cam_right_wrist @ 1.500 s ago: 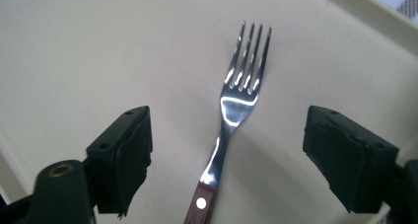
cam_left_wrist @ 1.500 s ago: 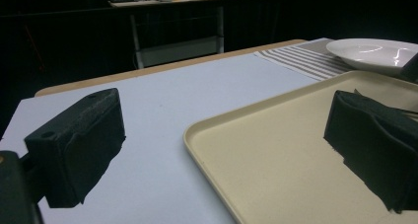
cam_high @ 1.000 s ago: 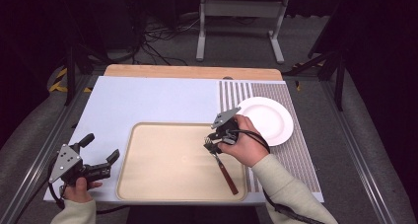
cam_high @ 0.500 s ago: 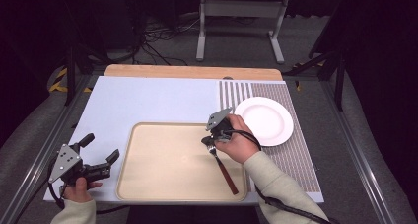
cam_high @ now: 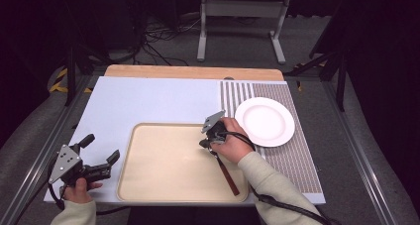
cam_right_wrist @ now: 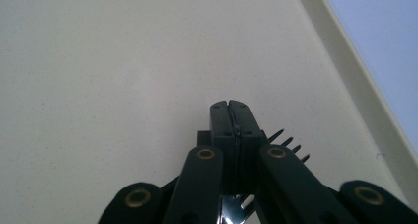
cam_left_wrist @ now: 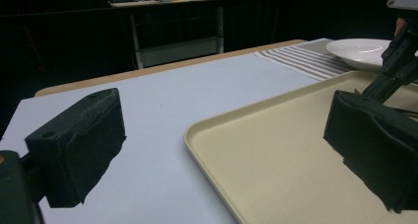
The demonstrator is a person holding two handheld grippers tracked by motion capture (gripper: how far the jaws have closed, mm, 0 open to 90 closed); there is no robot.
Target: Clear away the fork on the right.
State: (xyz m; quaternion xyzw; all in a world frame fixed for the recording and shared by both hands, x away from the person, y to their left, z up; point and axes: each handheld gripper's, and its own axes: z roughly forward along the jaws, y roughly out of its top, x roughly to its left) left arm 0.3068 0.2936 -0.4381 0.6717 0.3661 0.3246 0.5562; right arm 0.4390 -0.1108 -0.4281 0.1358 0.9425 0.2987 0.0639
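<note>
Fork point(cam_high: 224, 166) lies in beige tray point(cam_high: 148, 185), right gripper point(cam_high: 208, 144) fingers just closed tight on its neck; left gripper point(cam_high: 101, 158) fingers wide apart, empty, beside tray.

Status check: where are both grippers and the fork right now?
Right gripper shut on fork, over tray. Left gripper open, off tray's left edge. Plate apart, nothing blocking.

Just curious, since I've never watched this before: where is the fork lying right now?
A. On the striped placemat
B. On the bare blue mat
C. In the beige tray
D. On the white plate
C: the fork lies along the right side of the beige tray, its tines under the right tool, and the white plate holds nothing.
</note>
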